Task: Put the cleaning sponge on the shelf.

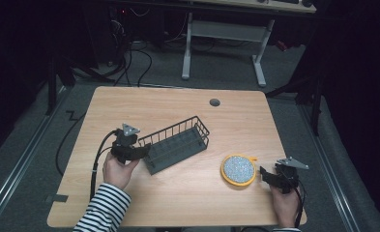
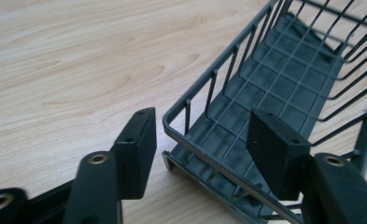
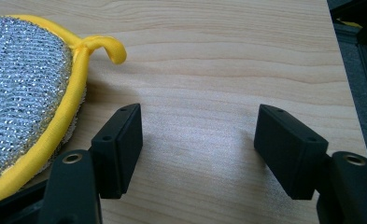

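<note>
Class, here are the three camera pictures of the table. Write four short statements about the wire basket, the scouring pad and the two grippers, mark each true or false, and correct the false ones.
1. The left gripper has its jaws astride the wire basket's end wall. True.
2. The scouring pad lies inside the basket. False: it lies on the table, beside it.
3. The right gripper clamps the pad. False: open, nothing between its jaws.
4. The pad has a yellow rim. True.

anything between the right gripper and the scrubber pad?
Nothing visible. The right gripper has open jaws over bare table, and the yellow-rimmed scrubber pad lies just beside its left jaw. The wire basket sits well away, at the left gripper.
</note>
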`<move>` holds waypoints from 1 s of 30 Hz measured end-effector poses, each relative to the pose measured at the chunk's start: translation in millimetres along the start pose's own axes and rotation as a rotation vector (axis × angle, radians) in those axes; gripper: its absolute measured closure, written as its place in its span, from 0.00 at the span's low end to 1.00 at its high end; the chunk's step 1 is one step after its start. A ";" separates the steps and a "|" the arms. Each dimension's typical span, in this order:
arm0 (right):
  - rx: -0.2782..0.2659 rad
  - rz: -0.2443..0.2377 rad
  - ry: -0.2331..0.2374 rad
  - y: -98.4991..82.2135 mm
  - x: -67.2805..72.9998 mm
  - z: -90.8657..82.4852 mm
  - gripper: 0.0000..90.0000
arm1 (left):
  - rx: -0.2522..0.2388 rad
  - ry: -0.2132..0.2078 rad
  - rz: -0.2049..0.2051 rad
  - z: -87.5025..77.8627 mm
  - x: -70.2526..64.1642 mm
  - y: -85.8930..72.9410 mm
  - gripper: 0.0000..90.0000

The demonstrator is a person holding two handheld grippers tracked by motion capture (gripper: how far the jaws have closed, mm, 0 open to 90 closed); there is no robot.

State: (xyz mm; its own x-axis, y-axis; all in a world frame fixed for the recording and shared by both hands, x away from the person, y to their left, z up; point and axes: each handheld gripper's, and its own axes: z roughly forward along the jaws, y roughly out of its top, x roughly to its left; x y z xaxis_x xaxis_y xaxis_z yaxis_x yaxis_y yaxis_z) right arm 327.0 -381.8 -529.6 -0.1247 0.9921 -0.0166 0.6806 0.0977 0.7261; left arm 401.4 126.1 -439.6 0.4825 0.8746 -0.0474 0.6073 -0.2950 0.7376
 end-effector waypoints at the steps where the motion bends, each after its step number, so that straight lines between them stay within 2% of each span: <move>1: 0.000 0.000 0.000 0.0 0.0 0.0 0.36 | -0.005 -0.004 -0.003 -1.7 1.3 0.0 0.46; 6: 0.000 0.001 0.000 0.0 0.0 0.0 0.36 | -0.042 -0.005 -0.013 -14.3 8.6 -2.1 0.42; 10: 0.000 0.000 -0.001 0.0 -0.1 0.0 0.36 | -0.079 0.010 -0.021 -25.9 16.6 -5.8 0.41; 14: 0.000 0.001 -0.001 0.0 0.0 0.0 0.36 | -0.107 0.015 -0.049 -34.9 26.4 -15.5 0.41; 20: 0.000 0.001 -0.001 0.1 0.0 0.0 0.36 | -0.092 0.034 -0.096 -35.6 41.9 -39.0 0.41; 27: 0.000 0.001 -0.001 0.1 0.0 0.1 0.36 | -0.045 0.047 -0.164 -22.3 55.6 -73.0 0.41; 30: 0.000 0.001 -0.001 0.1 0.0 0.1 0.36 | -0.032 0.066 -0.179 -16.2 58.9 -82.3 0.41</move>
State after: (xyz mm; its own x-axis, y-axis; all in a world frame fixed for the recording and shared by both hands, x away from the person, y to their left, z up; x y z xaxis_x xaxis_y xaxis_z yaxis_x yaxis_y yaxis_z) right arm 327.1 -381.8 -529.6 -0.1231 0.9923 -0.0164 0.6807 0.0964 0.7261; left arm 369.6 208.1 -492.2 0.3257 0.9356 -0.1362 0.6589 -0.1214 0.7423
